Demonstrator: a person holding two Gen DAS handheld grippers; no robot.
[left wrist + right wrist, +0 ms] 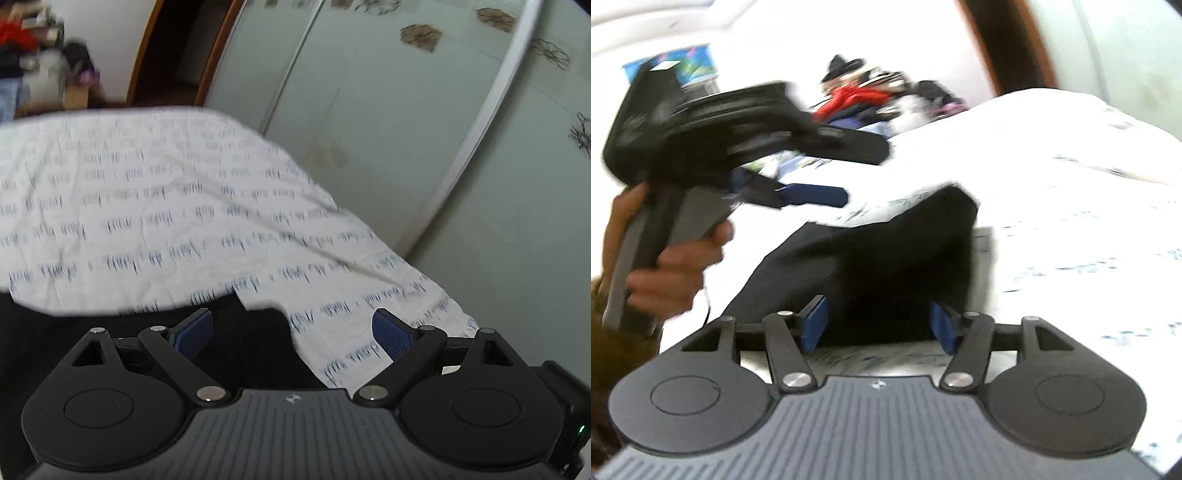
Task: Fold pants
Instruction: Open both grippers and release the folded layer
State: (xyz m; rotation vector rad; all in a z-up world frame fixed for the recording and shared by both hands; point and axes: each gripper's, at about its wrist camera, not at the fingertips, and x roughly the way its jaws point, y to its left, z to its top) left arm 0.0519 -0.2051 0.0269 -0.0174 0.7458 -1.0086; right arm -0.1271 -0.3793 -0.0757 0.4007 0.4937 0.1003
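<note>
Bed (147, 206), printed sheet: black pants (886, 258) lying flat; left gripper (291, 334) and right gripper (878, 325) both spread, empty; advise pinching hem corners evenly before folding.

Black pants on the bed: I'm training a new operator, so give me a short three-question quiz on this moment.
1. True or false: the right gripper is shut on the black pants.
2. What pattern does the white bedsheet carry? A) red checks B) rows of blue script-like marks C) plain
3. In the right wrist view, what holds the left gripper?

Key: 1 false, its jaws stand open, either side of the cloth; 2 B; 3 a bare hand.
</note>
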